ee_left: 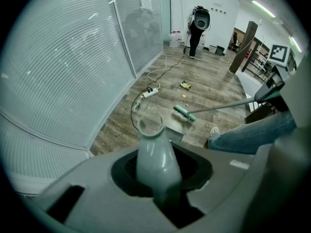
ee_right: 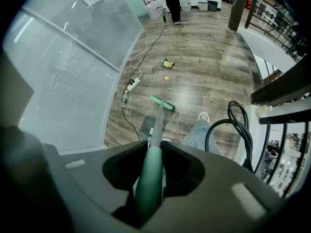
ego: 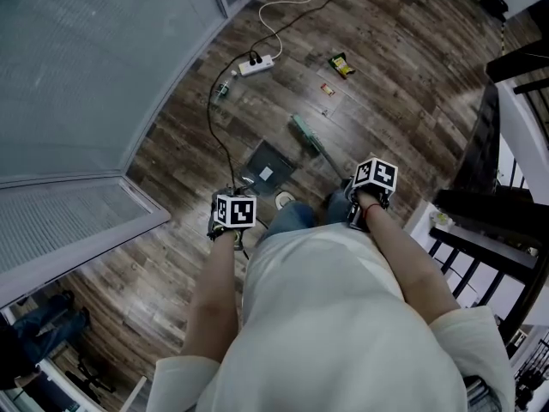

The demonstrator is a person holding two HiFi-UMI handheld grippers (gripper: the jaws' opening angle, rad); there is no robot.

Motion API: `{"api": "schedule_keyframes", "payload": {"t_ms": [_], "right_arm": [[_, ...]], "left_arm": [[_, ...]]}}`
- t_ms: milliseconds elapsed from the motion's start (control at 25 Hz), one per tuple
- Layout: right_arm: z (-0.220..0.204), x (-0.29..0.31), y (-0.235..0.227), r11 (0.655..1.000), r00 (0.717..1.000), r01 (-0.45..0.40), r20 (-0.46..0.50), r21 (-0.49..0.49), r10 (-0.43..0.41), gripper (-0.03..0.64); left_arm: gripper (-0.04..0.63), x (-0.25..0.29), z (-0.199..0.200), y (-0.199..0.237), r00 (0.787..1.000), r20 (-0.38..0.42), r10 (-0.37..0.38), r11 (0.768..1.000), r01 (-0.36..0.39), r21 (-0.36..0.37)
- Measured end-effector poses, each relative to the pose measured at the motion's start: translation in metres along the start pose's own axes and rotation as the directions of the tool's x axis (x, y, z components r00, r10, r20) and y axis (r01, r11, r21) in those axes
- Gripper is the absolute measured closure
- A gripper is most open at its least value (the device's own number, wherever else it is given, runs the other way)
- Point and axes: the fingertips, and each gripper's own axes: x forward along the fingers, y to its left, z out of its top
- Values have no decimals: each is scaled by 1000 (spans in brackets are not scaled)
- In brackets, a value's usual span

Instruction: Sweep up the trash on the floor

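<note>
Standing on dark wood-plank floor [ego: 412, 93], with glass wall [ego: 94, 67] and its blinds on left, black railing [ego: 480, 247] on right. Clamping right tool [ee_right: 150, 169] on broom [ee_right: 162, 103], jaws closed around its green grip, shaft running forward and down to floor. Clamping left tool [ee_left: 158, 171] on grey upright handle of dustpan [ego: 268, 168], jaws closed around it. Resting dustpan flat on floor, just ahead of shoe [ego: 285, 200]. Resting broom head on floor just beside dustpan's far right corner; can't tell if touching. Seeing trash further out, not swept in: yellow wrapper [ego: 342, 63] well apart from dustpan, small scrap [ego: 327, 89] between wrapper and broom head. Also seeing white power strip [ego: 256, 64] near glass wall, cable [ego: 211, 127] trailing back toward left tool. Seeing person [ee_left: 198, 28] standing at far end of room.
</note>
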Motion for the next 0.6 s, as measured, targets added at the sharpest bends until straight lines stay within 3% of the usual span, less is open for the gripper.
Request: {"api": "schedule_keyframes", "payload": {"t_ms": [240,600], "right_arm": [[13,-7,28,999,1000,-14,18,-47,15,520],[32,-5,83,991,996,-88,8,-100,89,520]], "left_arm": [[502,-7,-3,10,1000,20,-15,999,15,-28],[502,-22,5,52,996,80,49,992,-39,-119]]}}
